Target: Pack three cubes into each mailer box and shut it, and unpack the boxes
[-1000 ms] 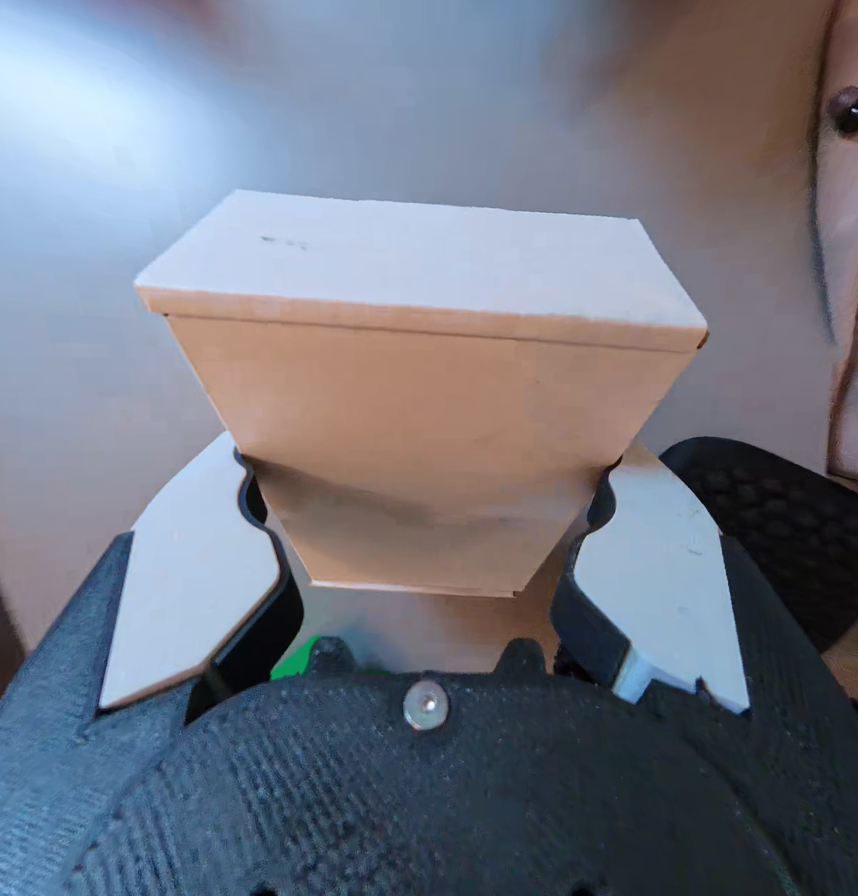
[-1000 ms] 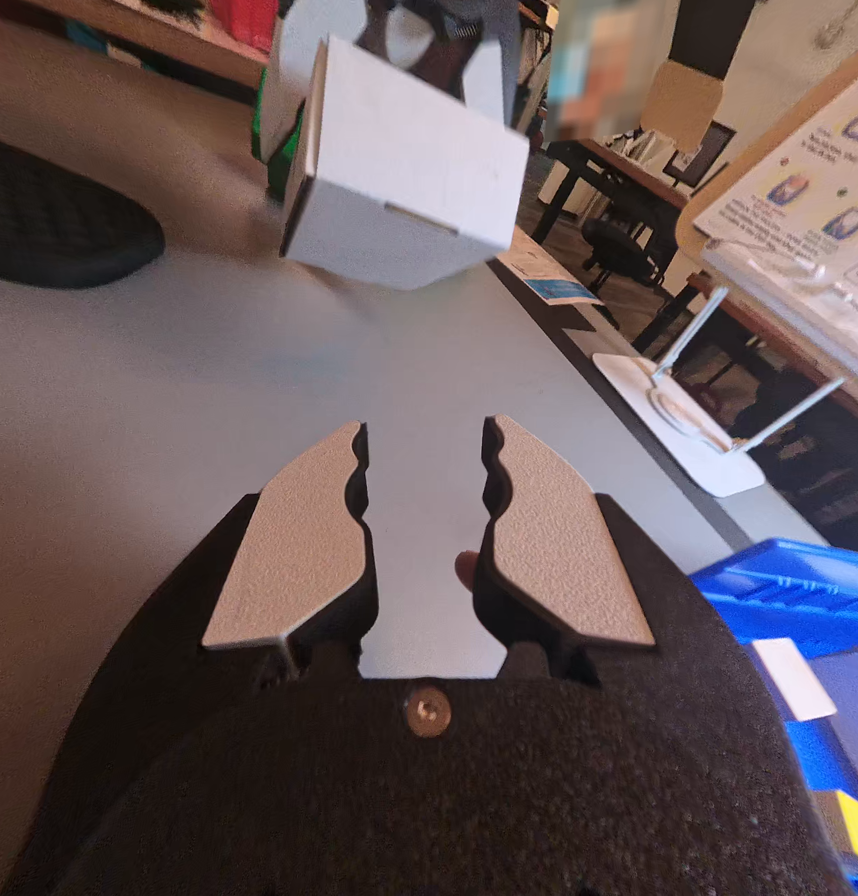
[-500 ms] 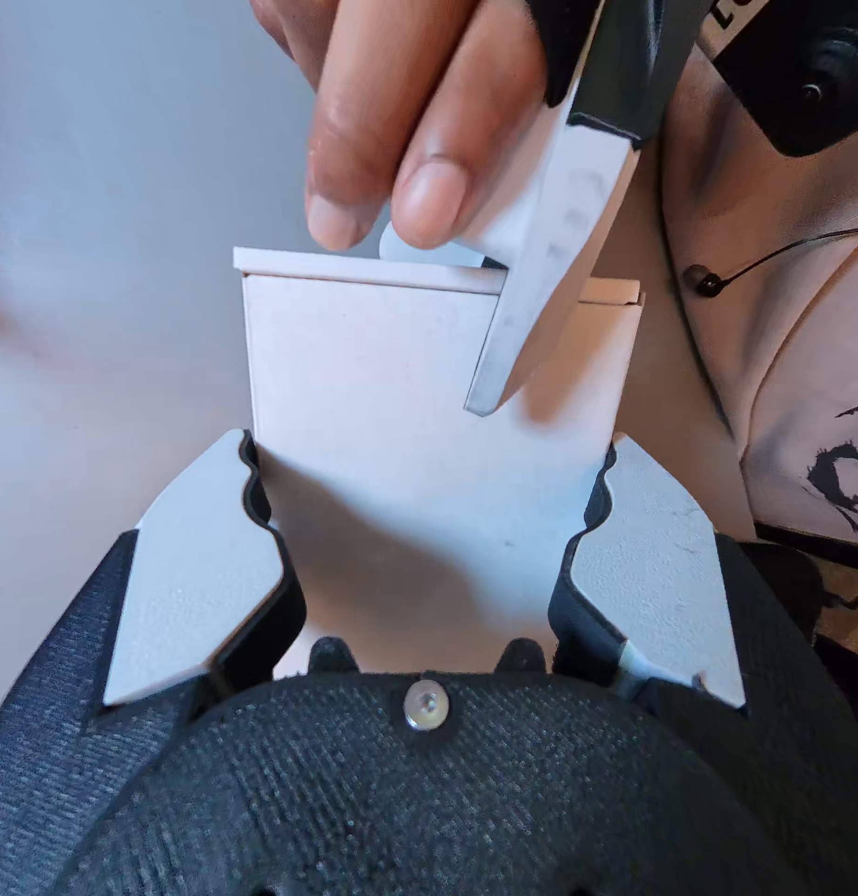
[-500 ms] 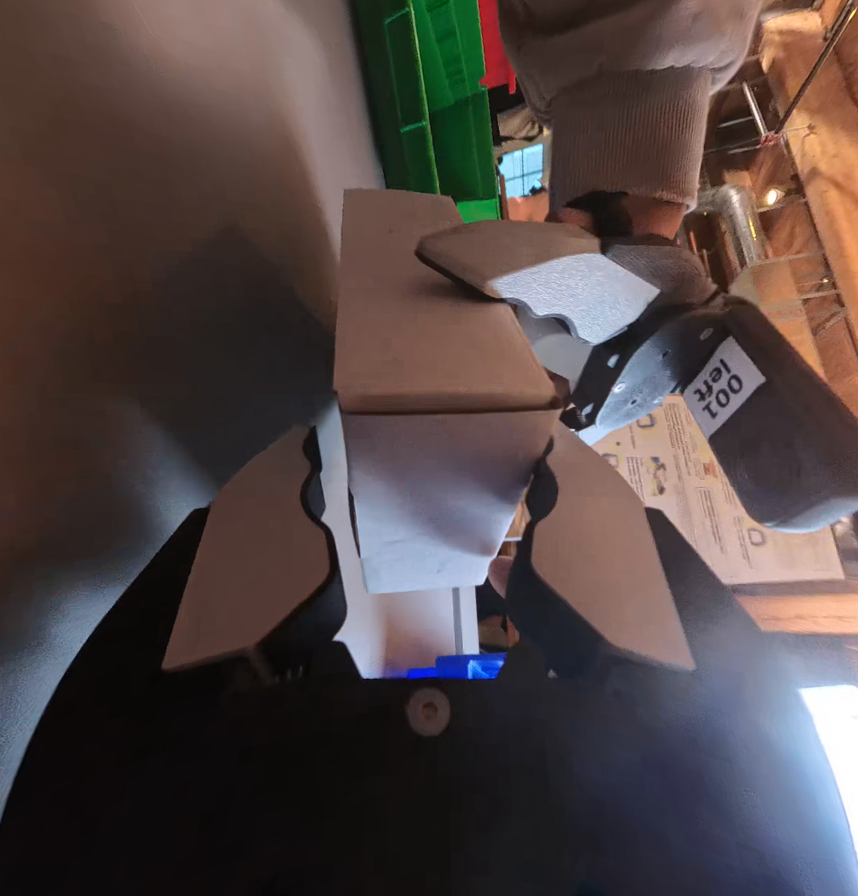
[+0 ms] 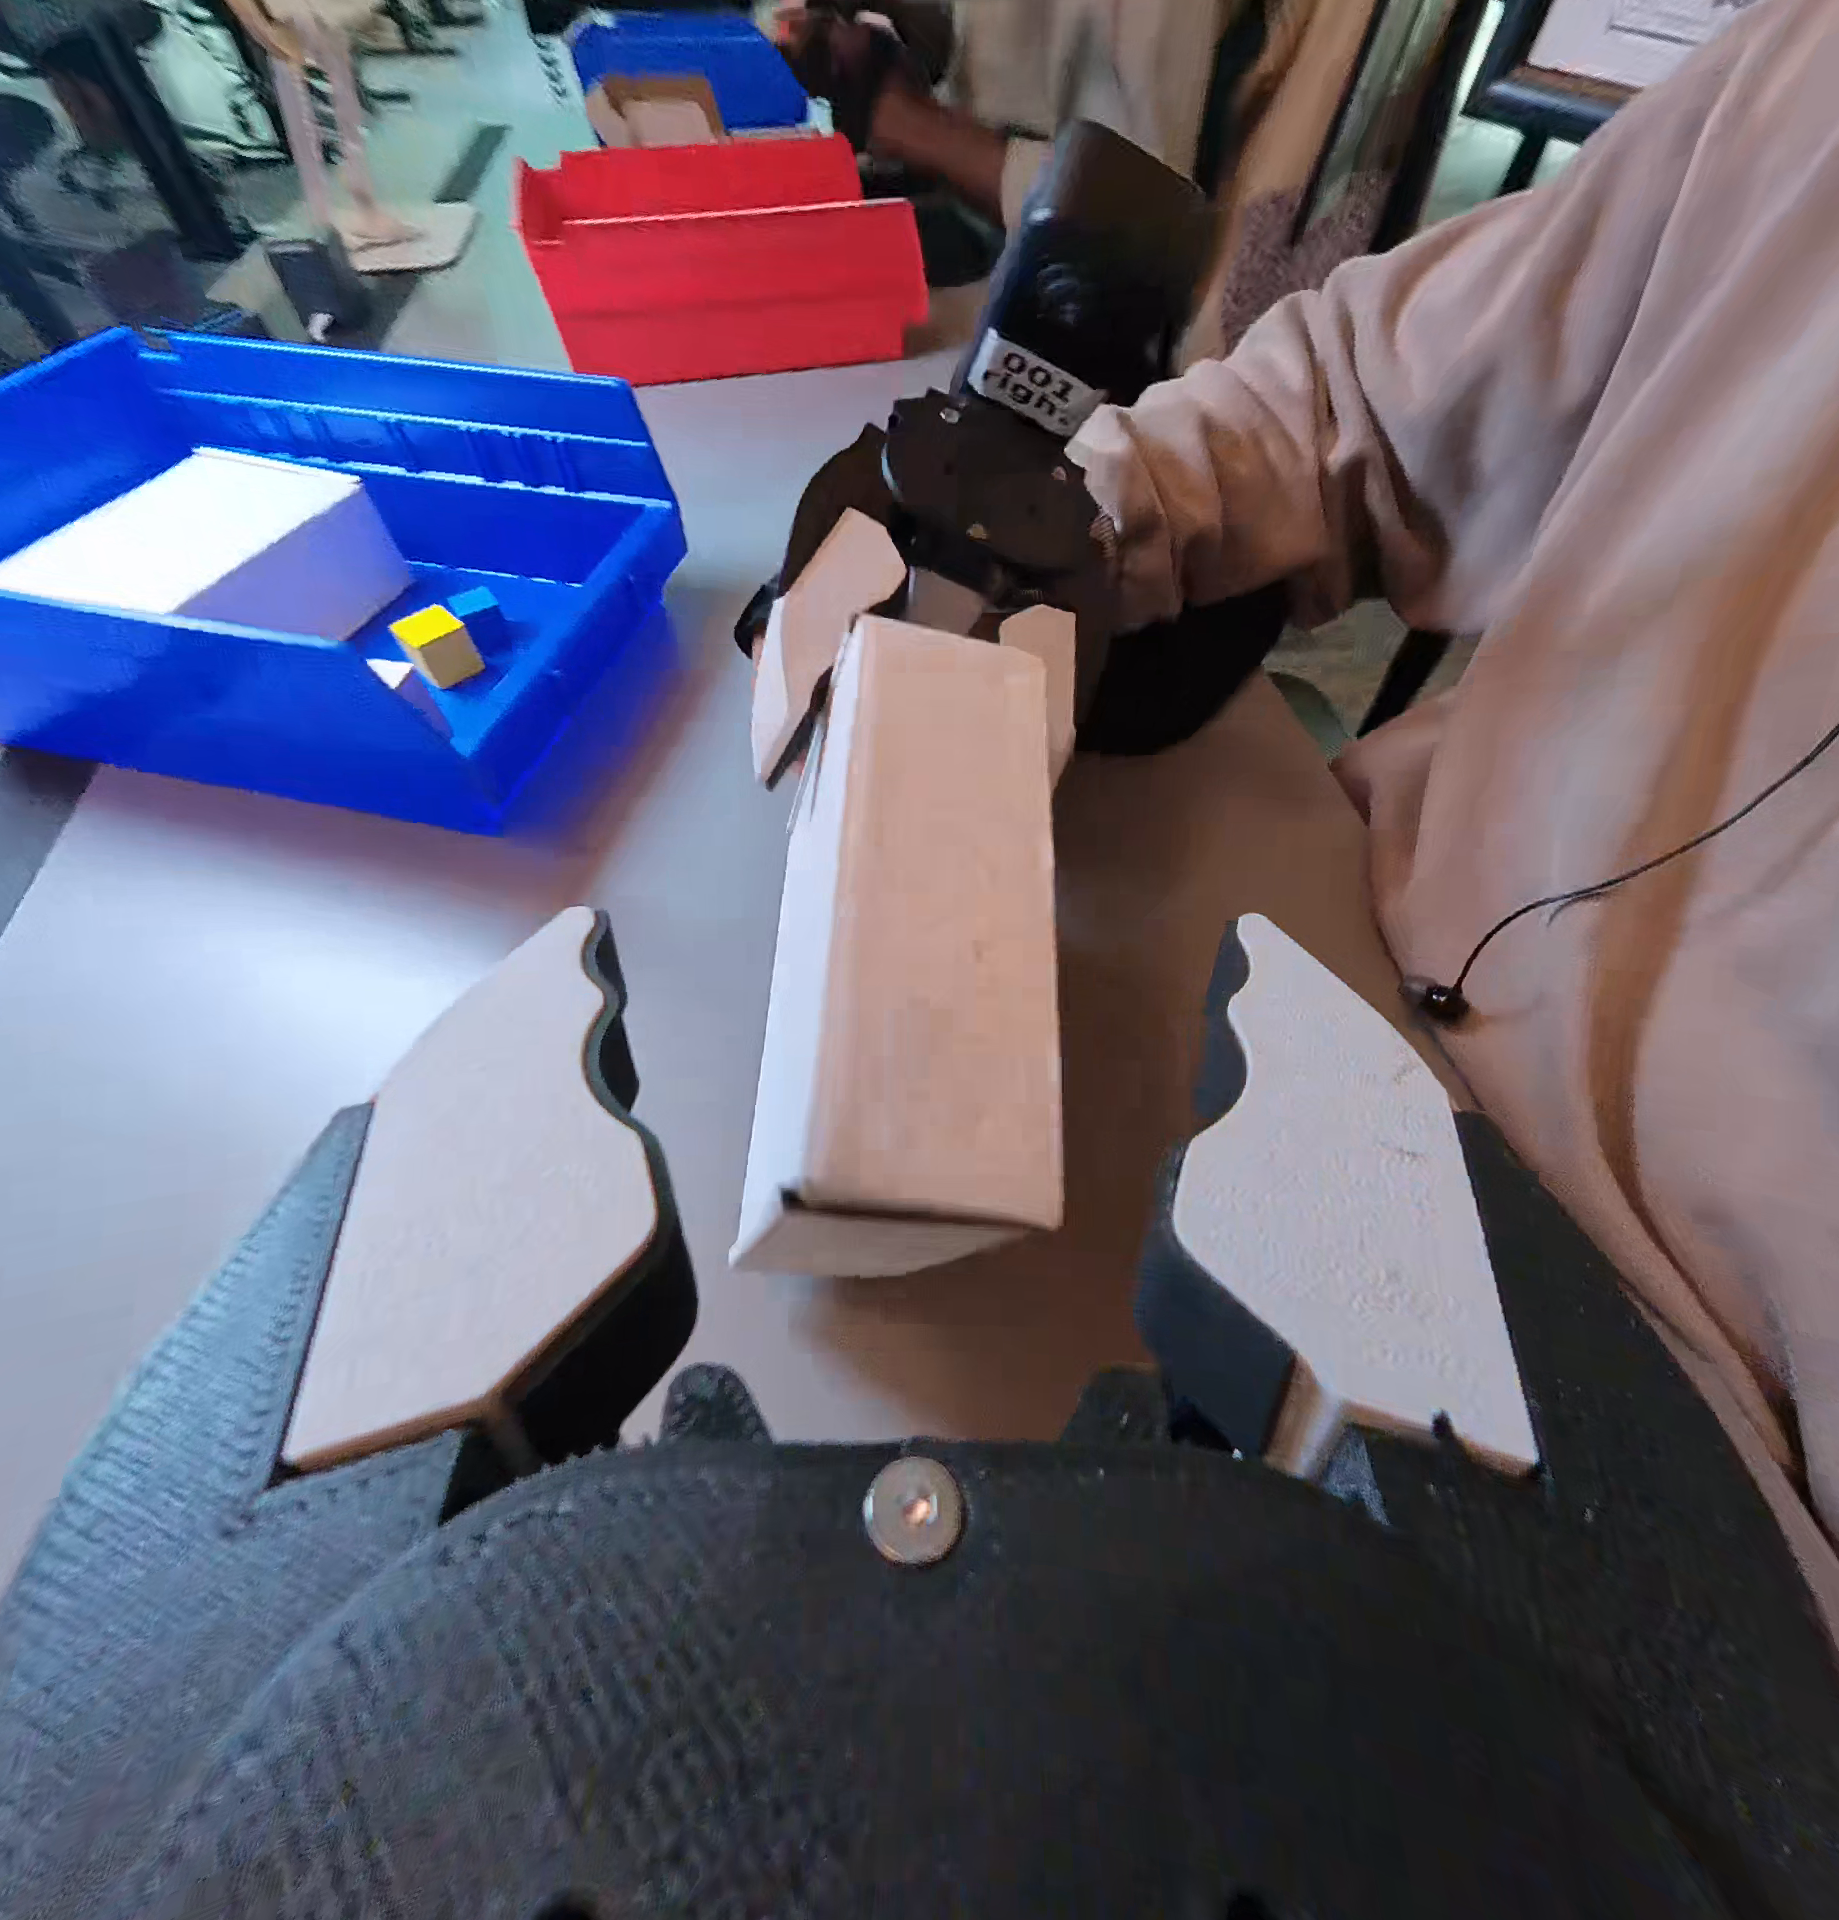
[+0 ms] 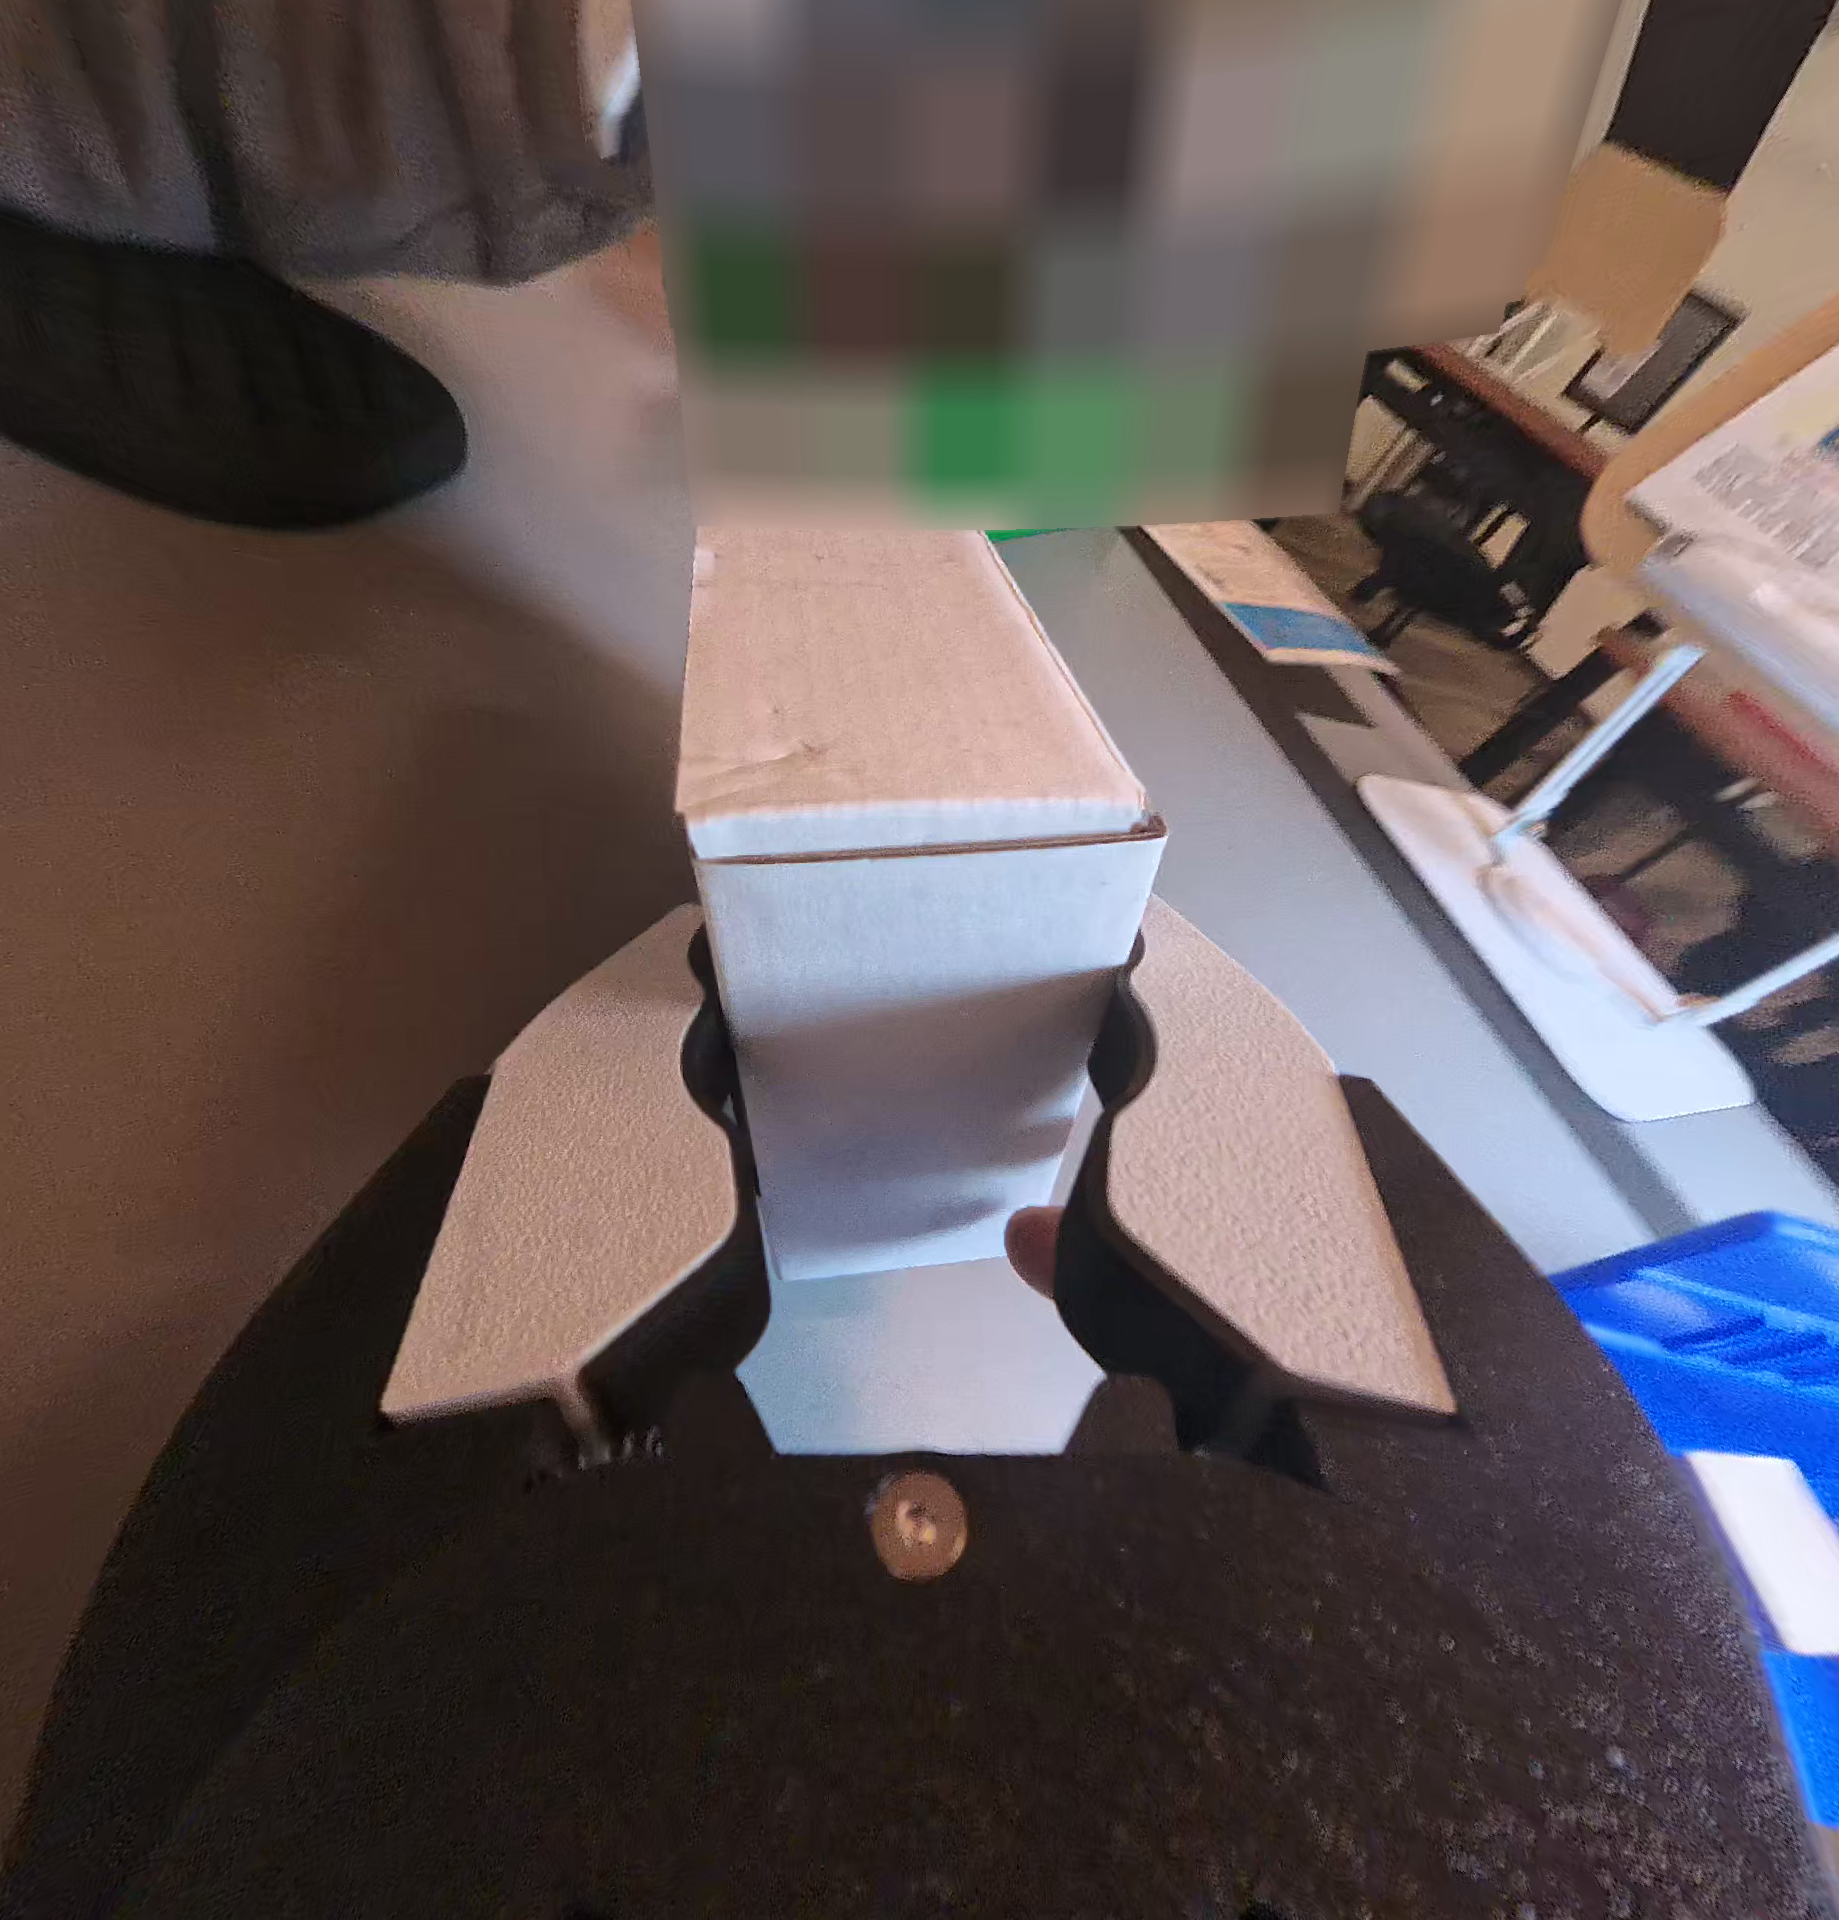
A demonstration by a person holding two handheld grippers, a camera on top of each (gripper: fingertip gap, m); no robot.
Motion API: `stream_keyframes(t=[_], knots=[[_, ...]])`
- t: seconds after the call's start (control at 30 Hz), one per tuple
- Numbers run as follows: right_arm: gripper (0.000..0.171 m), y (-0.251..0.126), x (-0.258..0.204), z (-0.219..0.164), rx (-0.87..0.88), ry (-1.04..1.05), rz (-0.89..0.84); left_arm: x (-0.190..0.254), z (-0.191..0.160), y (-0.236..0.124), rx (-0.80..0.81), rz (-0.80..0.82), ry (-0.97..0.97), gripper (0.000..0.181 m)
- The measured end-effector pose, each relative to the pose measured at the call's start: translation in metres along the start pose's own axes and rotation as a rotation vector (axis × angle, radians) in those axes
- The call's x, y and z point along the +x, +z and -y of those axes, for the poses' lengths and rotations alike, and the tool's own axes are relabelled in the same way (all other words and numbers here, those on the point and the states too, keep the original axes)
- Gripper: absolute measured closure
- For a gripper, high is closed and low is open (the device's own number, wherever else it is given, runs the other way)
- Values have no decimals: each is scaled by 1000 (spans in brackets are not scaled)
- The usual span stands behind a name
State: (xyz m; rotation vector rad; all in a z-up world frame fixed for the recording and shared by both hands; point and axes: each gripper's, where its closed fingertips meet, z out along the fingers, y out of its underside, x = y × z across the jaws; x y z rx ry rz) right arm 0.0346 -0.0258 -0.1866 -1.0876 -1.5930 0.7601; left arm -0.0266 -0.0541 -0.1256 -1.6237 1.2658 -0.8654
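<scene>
A closed white mailer box (image 5: pixel 925 1091) hangs above the grey table (image 5: pixel 167 997). My right gripper (image 5: pixel 930 665) is shut on its far end. In the right wrist view, the right gripper (image 6: pixel 920 925) clamps the box (image 6: pixel 884 707) by both side walls. My left gripper (image 5: pixel 915 935) is open, with one finger on each side of the box's near end and not touching it. A yellow cube (image 5: pixel 437 644) and a blue cube (image 5: pixel 479 608) lie in a blue bin (image 5: pixel 271 717) beside a second white mailer box (image 5: pixel 198 540).
A red bin (image 5: pixel 728 270) stands behind the blue one, and another blue bin (image 5: pixel 686 52) farther back. A person's beige sleeve (image 5: pixel 1517 520) fills the right side. In the right wrist view, a black mat (image 6: pixel 167 364) lies at left and a white stand base (image 6: pixel 1517 935) at right.
The box has passed from my left gripper to my right. The right gripper closed on it, then the left opened and drew back from it.
</scene>
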Motion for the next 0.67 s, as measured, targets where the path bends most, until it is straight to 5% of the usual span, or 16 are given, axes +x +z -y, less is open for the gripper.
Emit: stream_keyframes(t=[0.23,0.3,0.47,0.67], knots=[[104,2,-8,-5,61,273,199,4,-76,24,-101,272,-68,76],[104,4,-13,-6,50,279,233,5,-87,38,-139,265,-95,96],[104,-5,-8,-15,-33,263,198,2,-82,44,-133,260,-83,103],[105,-28,18,29,-124,52,43,-3,-86,37,-182,305,-94,103]])
